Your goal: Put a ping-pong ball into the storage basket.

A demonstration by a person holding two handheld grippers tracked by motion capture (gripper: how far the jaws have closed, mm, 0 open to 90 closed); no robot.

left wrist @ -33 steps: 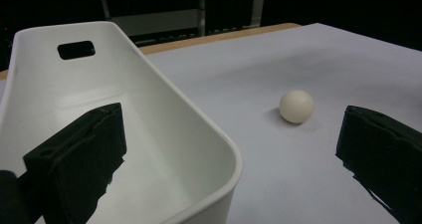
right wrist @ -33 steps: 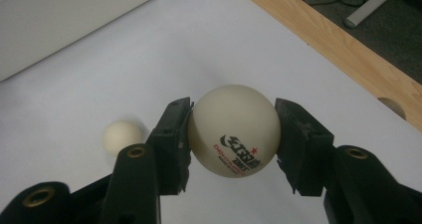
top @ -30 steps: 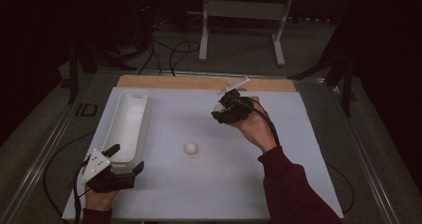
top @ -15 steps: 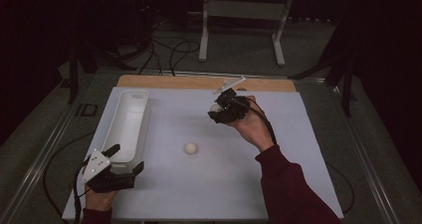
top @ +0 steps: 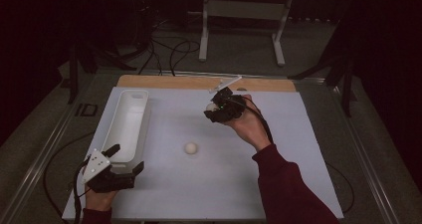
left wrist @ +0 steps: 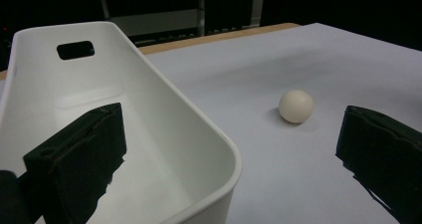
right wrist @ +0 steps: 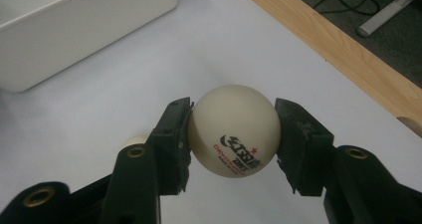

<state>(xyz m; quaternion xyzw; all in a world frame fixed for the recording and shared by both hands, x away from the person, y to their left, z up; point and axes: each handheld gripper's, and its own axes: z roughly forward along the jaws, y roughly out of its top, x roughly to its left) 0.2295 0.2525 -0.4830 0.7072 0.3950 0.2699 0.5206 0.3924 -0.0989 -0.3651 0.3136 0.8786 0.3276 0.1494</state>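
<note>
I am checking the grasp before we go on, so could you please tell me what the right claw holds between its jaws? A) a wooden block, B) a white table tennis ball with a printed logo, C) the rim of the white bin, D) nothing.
B: in the right gripper view the right claw has both jaws pressed on the table tennis ball, whose logo faces the camera.

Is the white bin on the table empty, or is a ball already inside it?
Empty as far as visible: the white bin shows only bare inside walls. One ball lies outside on the table; the right claw grips another.
</note>
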